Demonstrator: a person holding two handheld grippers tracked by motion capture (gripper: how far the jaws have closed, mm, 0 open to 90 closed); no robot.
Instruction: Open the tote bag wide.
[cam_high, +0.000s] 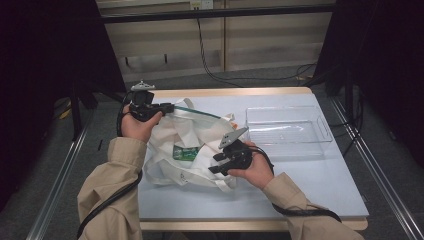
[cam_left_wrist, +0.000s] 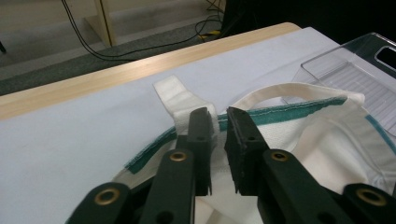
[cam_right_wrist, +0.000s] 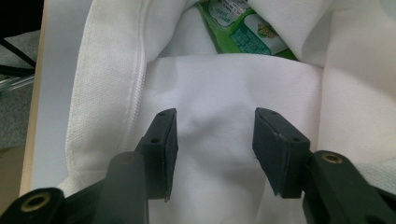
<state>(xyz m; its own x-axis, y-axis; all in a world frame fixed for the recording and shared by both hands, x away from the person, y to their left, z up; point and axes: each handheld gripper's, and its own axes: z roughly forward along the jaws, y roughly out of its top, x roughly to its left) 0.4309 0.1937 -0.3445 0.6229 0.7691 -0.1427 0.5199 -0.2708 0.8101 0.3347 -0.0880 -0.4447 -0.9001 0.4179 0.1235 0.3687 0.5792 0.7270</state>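
A white cloth tote bag with a green-trimmed rim lies open on the table's left half. My left gripper is at the bag's far rim. In the left gripper view its jaws stand almost together, with the white handle strap and rim pinched between them, and the rim is pulled taut. My right gripper is at the bag's near right side. Its jaws stand wide apart over loose white fabric and grip nothing. A green packet lies inside the bag.
A clear plastic tray stands empty at the table's right. The table top is pale blue with a wooden edge. Metal rails run along both sides, and cables lie on the floor behind.
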